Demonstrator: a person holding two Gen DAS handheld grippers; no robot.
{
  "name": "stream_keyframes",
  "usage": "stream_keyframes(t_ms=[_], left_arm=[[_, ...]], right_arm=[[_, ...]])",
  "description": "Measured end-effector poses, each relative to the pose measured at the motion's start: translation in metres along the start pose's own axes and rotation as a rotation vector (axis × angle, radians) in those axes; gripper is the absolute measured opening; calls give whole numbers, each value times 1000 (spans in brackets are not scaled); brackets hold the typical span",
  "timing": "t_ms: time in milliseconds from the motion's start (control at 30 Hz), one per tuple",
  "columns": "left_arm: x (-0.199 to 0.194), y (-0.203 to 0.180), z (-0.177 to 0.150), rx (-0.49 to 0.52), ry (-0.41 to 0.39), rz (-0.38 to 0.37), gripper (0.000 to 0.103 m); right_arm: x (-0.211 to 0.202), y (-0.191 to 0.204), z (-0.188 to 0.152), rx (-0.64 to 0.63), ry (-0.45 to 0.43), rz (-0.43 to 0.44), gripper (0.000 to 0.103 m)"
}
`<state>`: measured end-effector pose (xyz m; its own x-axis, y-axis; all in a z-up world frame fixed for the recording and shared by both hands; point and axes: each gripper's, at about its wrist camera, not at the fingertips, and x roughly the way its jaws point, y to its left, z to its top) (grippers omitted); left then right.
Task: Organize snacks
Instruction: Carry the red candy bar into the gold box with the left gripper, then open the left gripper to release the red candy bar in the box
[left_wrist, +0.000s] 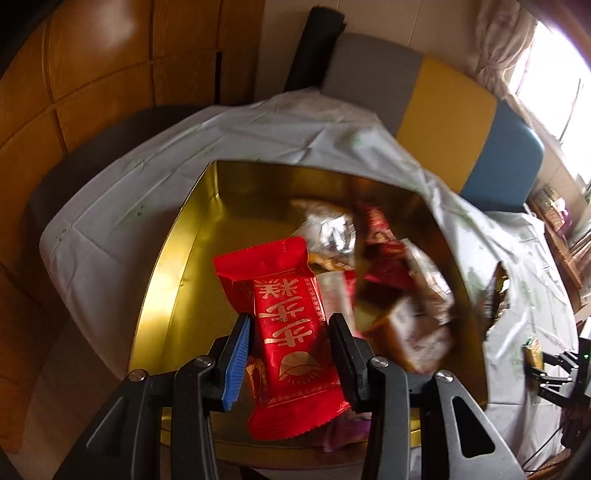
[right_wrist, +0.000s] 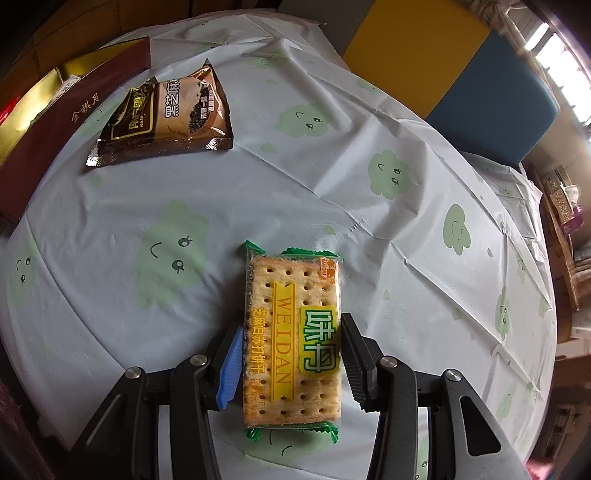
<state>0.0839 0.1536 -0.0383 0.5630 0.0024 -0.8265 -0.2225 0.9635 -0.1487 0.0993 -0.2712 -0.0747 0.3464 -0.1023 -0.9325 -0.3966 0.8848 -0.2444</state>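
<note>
Left gripper (left_wrist: 290, 354): closed on a red snack packet (left_wrist: 286, 332), pads pressing both long edges, jaws partway shut to the packet's width. Packet's long axis in line with the fingers, far end jutting forward past the tips. Held over the gold tin box (left_wrist: 184, 273), which sits on the white tablecloth (left_wrist: 122, 206) and already contains a jumble of wrapped snacks (left_wrist: 388, 266) piled toward its right side. Bare gold floor lies to the left of that pile, directly under and ahead of the packet. Blurred surroundings here, so finer detail of the pile unreadable.

Right gripper (right_wrist: 291, 354): set around a soda cracker pack (right_wrist: 293, 332), green-edged wrapper, long axis likewise running along the fingers. Pads touching or all but touching both long sides; narrow setting suggests a grip, with the pack apparently low over or on the cloth. A brown sesame paste sachet (right_wrist: 166, 118) lies well apart, up and to the left, just beside the box's dark red outer wall (right_wrist: 70, 118).

Probable next step: release of the red packet into the box, the left hand being the one already above it. Cracker pack then needs carrying leftward toward the box; sachet remains, nearer the box than either held item.
</note>
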Motion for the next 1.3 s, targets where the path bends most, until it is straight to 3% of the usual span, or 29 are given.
stream_keyframes(t_ms=[567,933,1300], left_arm=[[51,-14,-5,75,110,70,46],[46,-24,-14,109,61,109,45],[4,-37,-16,129,-80,116,45]], right_arm=[[0,1,-1,-10,-1,-11,48],[0,1,-1,-10,0,-12,48],[-1,0,1,15,8,10,47]])
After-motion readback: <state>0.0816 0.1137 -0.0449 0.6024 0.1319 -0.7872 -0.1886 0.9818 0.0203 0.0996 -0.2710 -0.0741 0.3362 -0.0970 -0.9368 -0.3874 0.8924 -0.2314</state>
